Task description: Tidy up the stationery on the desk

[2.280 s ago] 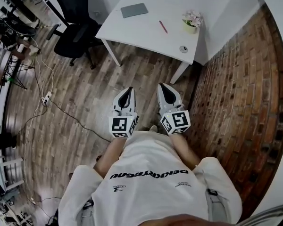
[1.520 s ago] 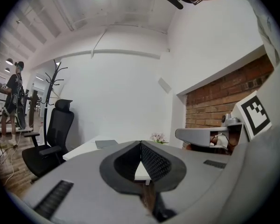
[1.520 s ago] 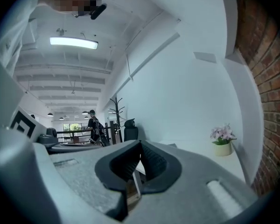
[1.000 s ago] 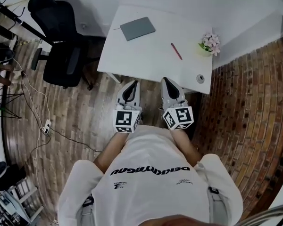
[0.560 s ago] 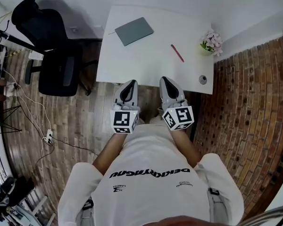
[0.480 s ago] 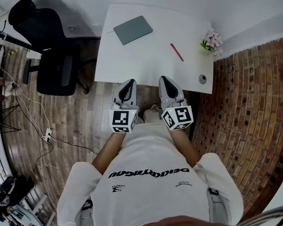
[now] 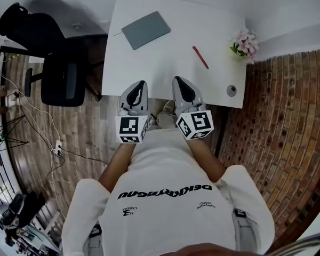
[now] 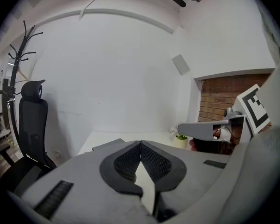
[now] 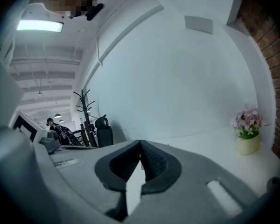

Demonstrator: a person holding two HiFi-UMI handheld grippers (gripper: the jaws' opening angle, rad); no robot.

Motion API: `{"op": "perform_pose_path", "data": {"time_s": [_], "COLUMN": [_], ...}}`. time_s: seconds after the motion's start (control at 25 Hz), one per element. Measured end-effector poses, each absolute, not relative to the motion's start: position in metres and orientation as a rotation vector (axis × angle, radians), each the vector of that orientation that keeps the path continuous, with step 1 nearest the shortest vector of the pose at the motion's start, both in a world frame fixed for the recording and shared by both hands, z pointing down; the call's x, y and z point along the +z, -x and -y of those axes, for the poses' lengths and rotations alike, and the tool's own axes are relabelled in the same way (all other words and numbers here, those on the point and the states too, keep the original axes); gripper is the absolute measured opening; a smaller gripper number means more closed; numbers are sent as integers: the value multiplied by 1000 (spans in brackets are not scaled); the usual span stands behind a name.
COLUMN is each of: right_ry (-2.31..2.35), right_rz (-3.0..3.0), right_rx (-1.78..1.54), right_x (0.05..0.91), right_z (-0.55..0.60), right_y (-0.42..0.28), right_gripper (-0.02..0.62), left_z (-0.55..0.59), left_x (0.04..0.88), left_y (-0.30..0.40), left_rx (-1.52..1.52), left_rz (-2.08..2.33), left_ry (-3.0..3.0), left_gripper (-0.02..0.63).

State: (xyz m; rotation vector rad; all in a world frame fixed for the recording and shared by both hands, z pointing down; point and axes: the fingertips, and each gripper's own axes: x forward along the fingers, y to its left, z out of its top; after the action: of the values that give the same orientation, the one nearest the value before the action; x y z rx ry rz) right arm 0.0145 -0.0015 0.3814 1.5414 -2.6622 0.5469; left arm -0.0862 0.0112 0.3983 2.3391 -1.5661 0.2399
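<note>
A white desk (image 7: pixel 165 63) stands ahead of me. On it lie a grey notebook (image 7: pixel 145 29) at the far left and a red pen (image 7: pixel 200 57) towards the right. A small round grey object (image 7: pixel 232 90) rests near the desk's right front corner. My left gripper (image 7: pixel 140 84) and right gripper (image 7: pixel 179 80) hover side by side over the desk's near edge, both shut with nothing between their jaws. In the left gripper view the left gripper's tips (image 8: pixel 140 143) meet, and the notebook's corner (image 8: pixel 107 145) shows just beyond them. The right gripper's tips (image 9: pixel 140 142) are likewise together.
A small pot of pink flowers (image 7: pixel 244 42) stands at the desk's right edge, also seen as the flower pot (image 9: pixel 248 129). A black office chair (image 7: pixel 58 63) is left of the desk. A brick floor strip (image 7: pixel 277 121) runs on the right, and a cable with a power strip (image 7: pixel 57 148) lies on the wooden floor.
I have walked up to the desk; it now lies closer and larger in the head view. Both grippers have moved forward from over the floor to the desk's near edge, still shut.
</note>
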Motion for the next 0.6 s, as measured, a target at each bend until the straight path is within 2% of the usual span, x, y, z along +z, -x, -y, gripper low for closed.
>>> {"op": "perform_pose_path", "data": {"time_s": [0.24, 0.6], "right_ry": [-1520, -1553], "right_rz": [2630, 2547], "right_rx": [622, 715], "right_x": [402, 423], "right_z": [27, 53], "right_y": [-24, 1], "right_gripper": [-2, -2], "left_z": [25, 69], "left_x": [414, 434], "left_y": [75, 89], "left_rx": [326, 424], "left_rz": [1583, 1488], "left_ry": [-2308, -2322], "left_gripper": [-2, -2]}}
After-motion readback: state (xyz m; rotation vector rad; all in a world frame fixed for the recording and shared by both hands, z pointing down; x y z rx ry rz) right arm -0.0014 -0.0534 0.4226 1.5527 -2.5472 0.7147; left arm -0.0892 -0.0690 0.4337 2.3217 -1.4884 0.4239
